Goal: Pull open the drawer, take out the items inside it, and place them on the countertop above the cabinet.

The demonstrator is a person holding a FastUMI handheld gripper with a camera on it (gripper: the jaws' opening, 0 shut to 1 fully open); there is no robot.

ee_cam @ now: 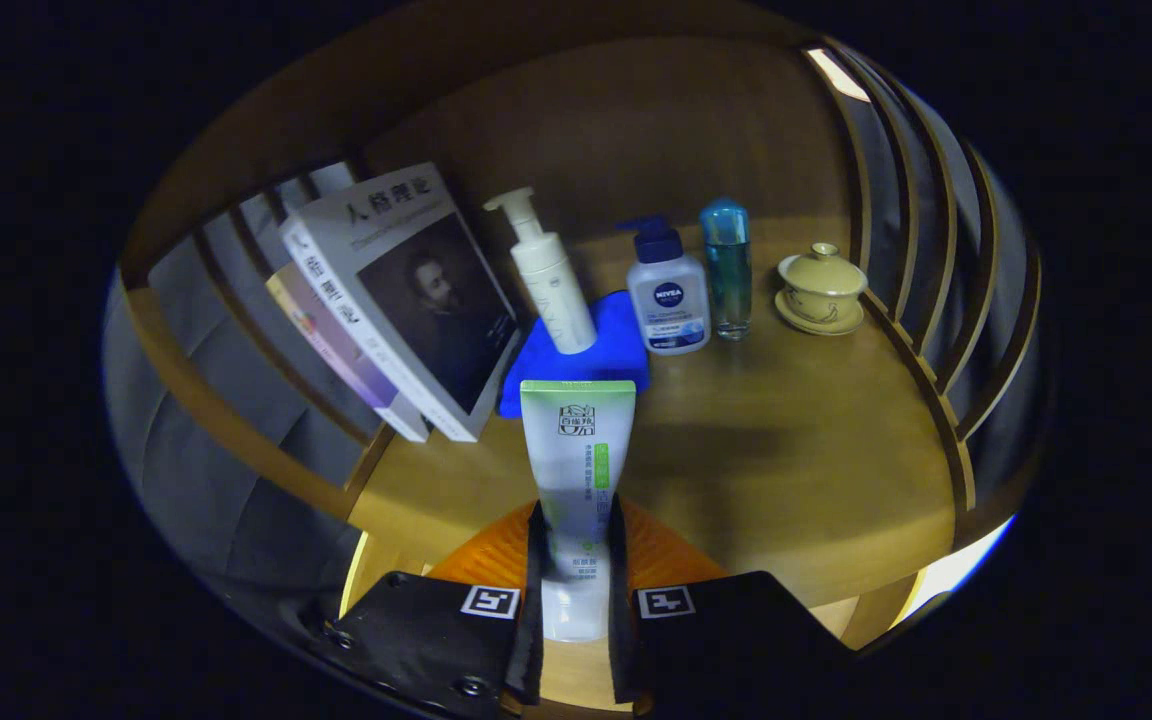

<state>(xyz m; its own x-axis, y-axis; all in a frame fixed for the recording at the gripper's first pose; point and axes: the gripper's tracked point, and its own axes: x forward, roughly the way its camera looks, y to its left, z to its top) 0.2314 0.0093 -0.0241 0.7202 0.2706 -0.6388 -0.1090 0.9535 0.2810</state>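
Jaws: the gripper (576, 560) is clenched on the white-and-green tube (576, 470); both fingers press on its lower part, one on each side, with only the tube's width between them.
Tube: stands upright between the fingers, flat crimped end up, cap end down; whether the cap end touches the wood below cannot be told.
Orange disc: an orange round piece (661, 555) lies behind the fingers, showing on both sides of the tube.
Tabletop: the wooden tabletop (796, 470) spreads beyond the fingers, with a railing of curved slats at each side and a wooden back panel behind.
Blue cloth: a blue cloth (616, 350) lies on the tabletop just beyond the tube's top end.
Pump bottle: a white pump bottle (551, 280) stands on the cloth's far part, leaning a little.
Lotion bottle: a white bottle with a dark blue pump (668, 300) stands just beside the cloth, right of the pump bottle.
Blue bottle: a tall clear blue bottle (726, 270) stands close to the lotion bottle on its right.
Lidded cup: a yellow lidded cup on a saucer (821, 290) sits apart from the bottles, near the right railing.
Books: two books (396, 300) lean against the left railing, the front cover bearing a portrait.
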